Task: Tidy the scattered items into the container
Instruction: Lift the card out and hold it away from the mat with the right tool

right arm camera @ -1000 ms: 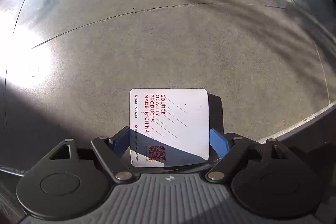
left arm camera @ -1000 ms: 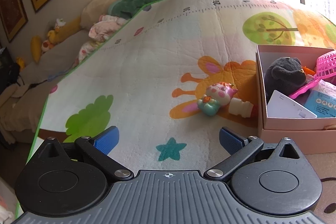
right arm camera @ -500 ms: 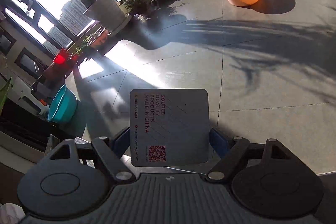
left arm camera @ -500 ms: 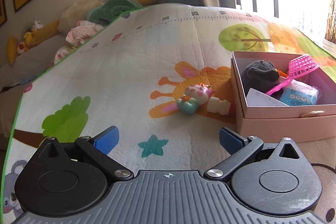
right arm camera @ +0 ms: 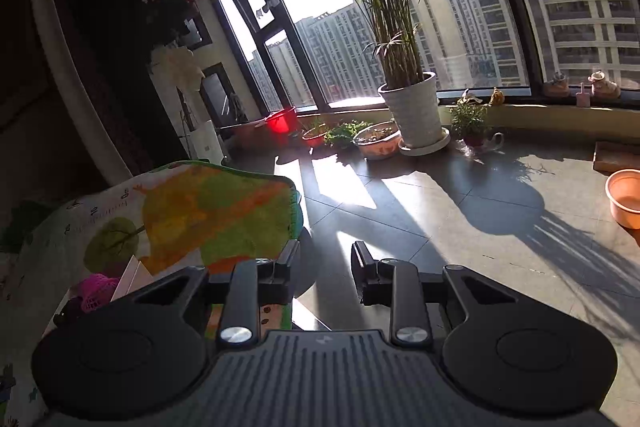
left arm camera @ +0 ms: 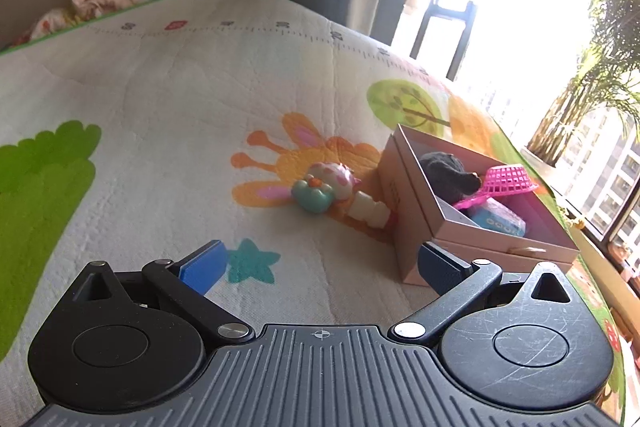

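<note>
Left wrist view: fingers (left arm camera: 320,261) wide apart, empty; right fingers (right arm camera: 325,267) narrowed, empty; closing crooked could nudge doll (left arm camera: 326,187) against box (left arm camera: 404,227) at centre right

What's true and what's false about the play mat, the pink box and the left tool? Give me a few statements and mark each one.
1. The toy figure lies on the mat, outside the pink box. True.
2. The left tool is shut on the toy figure. False: it is open, with nothing between its jaws.
3. The pink basket sits on the mat. False: it is in the box.
4. A dark plush is in the box. True.
</note>
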Tool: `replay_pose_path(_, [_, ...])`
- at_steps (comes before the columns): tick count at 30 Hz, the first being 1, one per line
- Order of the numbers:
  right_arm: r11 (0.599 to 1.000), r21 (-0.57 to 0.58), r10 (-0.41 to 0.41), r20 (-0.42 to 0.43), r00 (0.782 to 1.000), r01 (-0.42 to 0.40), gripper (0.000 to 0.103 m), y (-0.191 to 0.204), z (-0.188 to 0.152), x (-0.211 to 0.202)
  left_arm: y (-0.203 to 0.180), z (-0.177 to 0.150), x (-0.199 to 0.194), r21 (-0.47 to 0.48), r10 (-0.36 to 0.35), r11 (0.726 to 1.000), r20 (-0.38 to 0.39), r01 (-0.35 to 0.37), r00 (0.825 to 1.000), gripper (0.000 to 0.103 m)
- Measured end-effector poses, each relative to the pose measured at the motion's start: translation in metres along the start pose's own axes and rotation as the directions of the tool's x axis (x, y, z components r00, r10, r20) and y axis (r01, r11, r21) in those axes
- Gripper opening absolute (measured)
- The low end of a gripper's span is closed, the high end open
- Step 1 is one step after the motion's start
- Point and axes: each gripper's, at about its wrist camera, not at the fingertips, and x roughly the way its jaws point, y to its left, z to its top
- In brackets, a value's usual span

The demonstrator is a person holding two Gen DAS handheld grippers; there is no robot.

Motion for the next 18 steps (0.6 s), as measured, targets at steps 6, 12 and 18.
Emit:
replay_pose_path(6, [0.965, 0.255, -0.007, -0.202, 0.979, 0.059, 0.049, -0.119, -0.064, 0.08, -0.004, -0.01, 0.008, -0.024, 0.069, 0.997, 0.028, -0.068, 0.997, 0.103])
replay_pose_path(12, [0.809, 0.538, 0.013, -0.42, 0.908, 0.237, 0.067, -0.24, -0.169, 0.194, 0.0, -0.008, 0.016, -0.064, 0.332, 0.942, 0.033, -0.329, 0.943, 0.103])
replay_pose_path(18, [0.709, 0.571, 0.051, -0.626, 0.778, 0.413, 0.072, -0.285, -0.273, 0.309, 0.019, -0.01, 0.027, -0.148, 0.466, 0.871, -0.059, -0.469, 0.883, 0.103])
